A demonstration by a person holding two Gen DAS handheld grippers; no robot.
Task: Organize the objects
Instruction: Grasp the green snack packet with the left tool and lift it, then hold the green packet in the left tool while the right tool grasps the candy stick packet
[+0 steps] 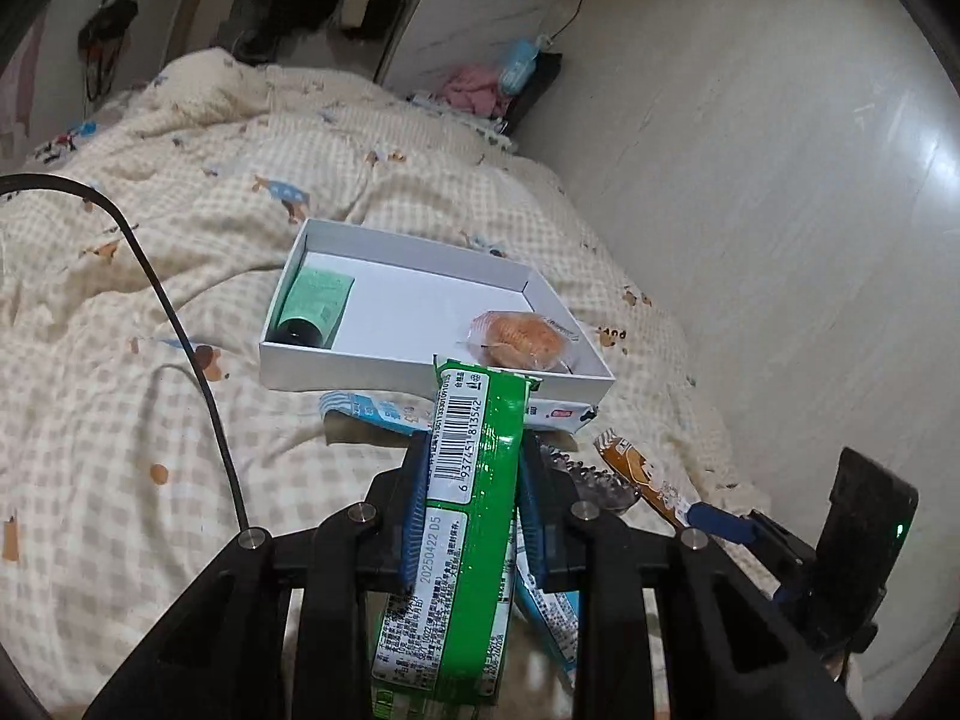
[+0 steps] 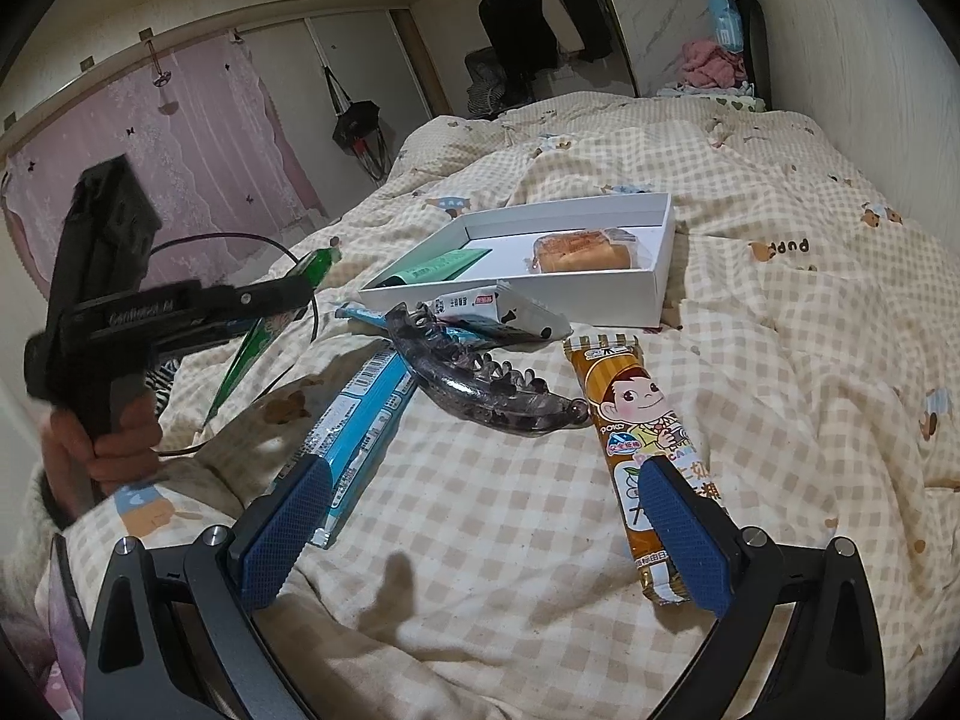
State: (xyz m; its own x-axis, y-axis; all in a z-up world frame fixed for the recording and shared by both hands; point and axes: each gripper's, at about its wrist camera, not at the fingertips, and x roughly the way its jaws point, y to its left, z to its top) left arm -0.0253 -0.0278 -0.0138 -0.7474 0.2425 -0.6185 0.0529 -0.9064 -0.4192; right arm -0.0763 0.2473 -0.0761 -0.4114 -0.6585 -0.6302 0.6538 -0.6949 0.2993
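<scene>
- Your left gripper (image 1: 474,480) is clamped on the green packet (image 1: 462,516), lifted just short of the white box (image 1: 420,369). Clear the near wall first, then drop it in the bare middle.
- It's crinkly, slippery film, so keep it flat.
- Your right gripper (image 2: 486,516) is spread wide and empty over the quilt (image 2: 780,360).

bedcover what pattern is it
Cream and tan checks with small cartoon dogs on the bedcover; clearest in the right wrist view.

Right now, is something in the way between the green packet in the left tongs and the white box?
Nothing visible blocks it. The left tongs hold the green packet in the air, just short of the white box. Only its low near wall and a blue-white packet lying below it come between.
</scene>
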